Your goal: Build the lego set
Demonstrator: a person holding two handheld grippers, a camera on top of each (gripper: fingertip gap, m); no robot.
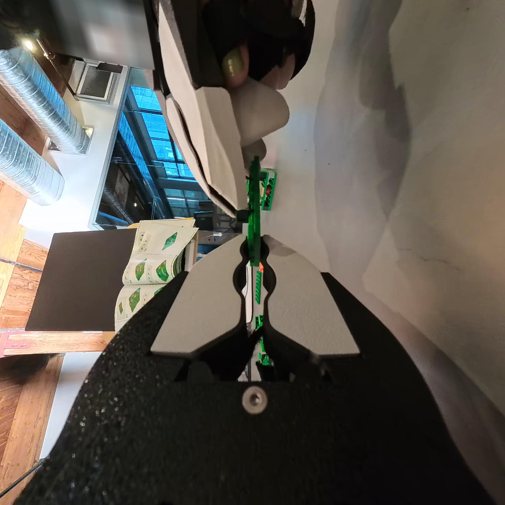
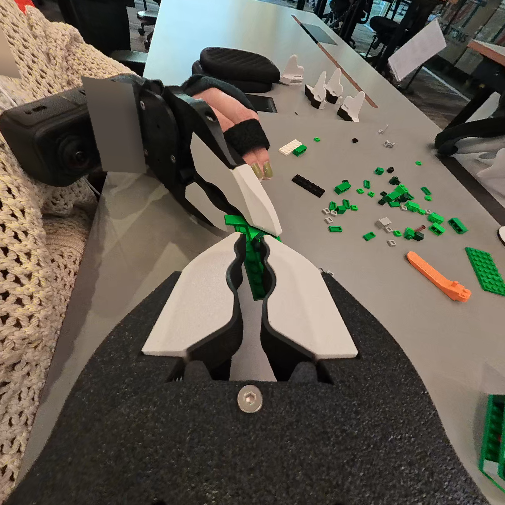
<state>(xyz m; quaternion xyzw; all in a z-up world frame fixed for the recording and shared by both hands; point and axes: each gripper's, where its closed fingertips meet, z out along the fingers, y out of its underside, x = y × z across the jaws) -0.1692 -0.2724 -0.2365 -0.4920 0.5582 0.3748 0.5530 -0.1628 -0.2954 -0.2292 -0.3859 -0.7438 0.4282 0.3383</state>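
Both claws are nearly closed on the same green plate assembly (image 2: 255, 269), held edge-on above the grey counter (image 2: 341, 314). The right claw (image 2: 252, 239) pinches 1 end; the left claw (image 1: 255, 241) clamps the other. Loose green bricks (image 2: 396, 199) and an orange separator (image 2: 437, 276) lie well apart on the counter.

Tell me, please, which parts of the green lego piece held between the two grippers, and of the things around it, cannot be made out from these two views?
- Green plate assembly, right wrist view: its middle is hidden by the right gripper fingers.
- Left wrist view: the assembly shows only edge-on.
- Instruction booklet, left wrist view: partly covered by the left gripper.
- Green baseplate, right wrist view: cut off by the edge.
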